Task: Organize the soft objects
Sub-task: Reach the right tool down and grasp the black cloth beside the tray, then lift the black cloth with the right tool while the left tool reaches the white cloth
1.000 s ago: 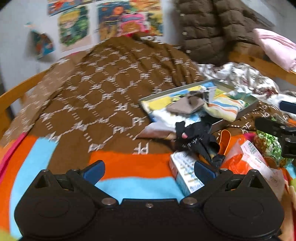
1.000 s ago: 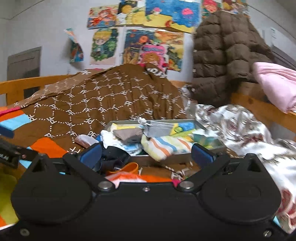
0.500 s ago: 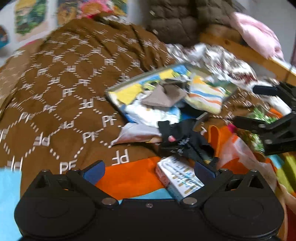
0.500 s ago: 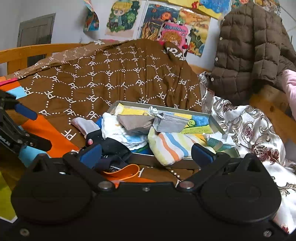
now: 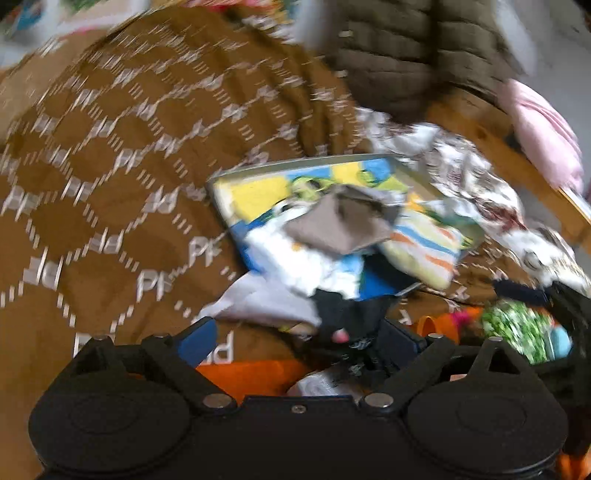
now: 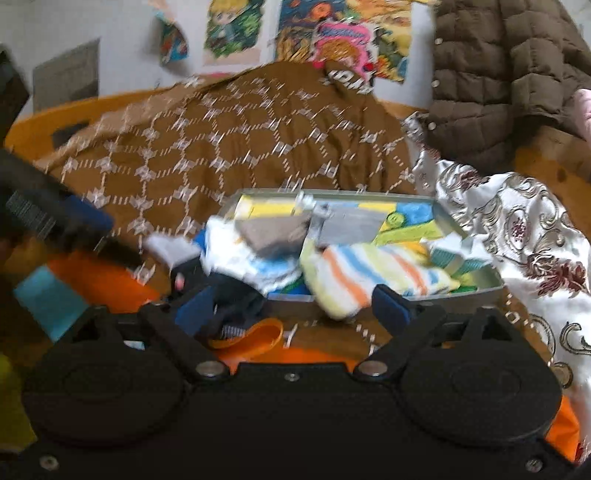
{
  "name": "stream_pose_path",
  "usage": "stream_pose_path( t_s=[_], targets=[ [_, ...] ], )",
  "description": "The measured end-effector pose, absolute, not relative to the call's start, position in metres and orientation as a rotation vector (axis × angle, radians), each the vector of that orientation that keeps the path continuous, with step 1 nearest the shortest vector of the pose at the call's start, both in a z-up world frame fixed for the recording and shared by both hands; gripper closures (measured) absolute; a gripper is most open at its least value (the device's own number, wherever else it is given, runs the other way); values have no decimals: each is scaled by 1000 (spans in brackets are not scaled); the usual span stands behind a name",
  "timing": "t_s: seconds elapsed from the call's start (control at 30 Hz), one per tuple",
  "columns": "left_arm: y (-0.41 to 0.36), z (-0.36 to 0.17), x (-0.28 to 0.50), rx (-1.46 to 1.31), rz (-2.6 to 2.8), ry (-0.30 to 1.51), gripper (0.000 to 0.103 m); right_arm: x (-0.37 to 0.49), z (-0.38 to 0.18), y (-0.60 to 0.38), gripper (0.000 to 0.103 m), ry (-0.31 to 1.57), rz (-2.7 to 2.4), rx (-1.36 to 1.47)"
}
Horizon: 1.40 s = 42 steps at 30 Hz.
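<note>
Lying: striped sock, soft knit, long axis slanting over tray front rim.
Left gripper: fingers spread, near black cloth.
Right gripper: fingers spread, empty.

Likely a bedroom: quilt, wall posters.

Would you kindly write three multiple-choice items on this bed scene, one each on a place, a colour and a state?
1. Where does the striped sock lie?
A. over the tray's near rim
B. on the jacket
C. on the wall

2. What colour is the blanket behind the tray?
A. pink
B. brown
C. green

3. How do the right gripper jaws stand?
A. shut on a sock
B. shut on nothing
C. open

Answers: 1 A, its toe hangs past the rim; 2 B, brown with white pattern; 3 C, nothing is held between them.
</note>
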<state>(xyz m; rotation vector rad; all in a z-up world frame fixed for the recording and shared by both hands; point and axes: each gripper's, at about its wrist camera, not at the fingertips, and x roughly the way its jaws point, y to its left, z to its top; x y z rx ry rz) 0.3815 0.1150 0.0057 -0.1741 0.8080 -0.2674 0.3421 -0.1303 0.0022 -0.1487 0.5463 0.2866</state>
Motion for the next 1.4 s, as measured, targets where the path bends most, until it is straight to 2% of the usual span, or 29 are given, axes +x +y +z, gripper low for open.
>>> stream_pose_path(
  t_s=[0.1,0.17,0.27,0.37,0.5,0.57,0.73,0.9,1.1,1.2,1.23,1.27,1.3,1.4],
  targets=[
    [125,2,385,-161,-260,814,8,341,-3,-123,24,544,329,-124],
    [133,-1,389,-200,-234,809,8,342,-5,-115,33,536,367,-118],
    [145,-8,400,-326,-213,824,11,345,-11,-102,37,547,398,-133],
    [149,-15,411,-439,-231,853,27,348,-14,-93,48,569,421,-154],
    [146,-17,416,-510,-250,852,41,350,-18,-83,55,582,430,-165],
    [146,-18,420,-552,-244,858,48,350,-19,-80,66,592,429,-179],
    [149,-25,429,-654,-203,877,64,342,-20,-72,67,609,434,-198],
    [141,-28,433,-609,-180,897,87,340,-24,-63,67,628,427,-223],
    [139,-26,433,-596,-172,898,99,340,-30,-63,66,642,440,-232],
    [137,-23,432,-587,-158,896,101,340,-33,-60,66,641,448,-233],
    [137,-22,431,-585,-158,894,102,340,-34,-58,68,641,446,-238],
    [137,-21,429,-582,-158,892,102,342,-35,-58,76,644,444,-245],
    [137,-19,427,-575,-159,888,102,340,-36,-58,79,645,441,-252],
    [139,-14,418,-563,-156,875,102,339,-39,-58,86,642,455,-257]
  ],
)
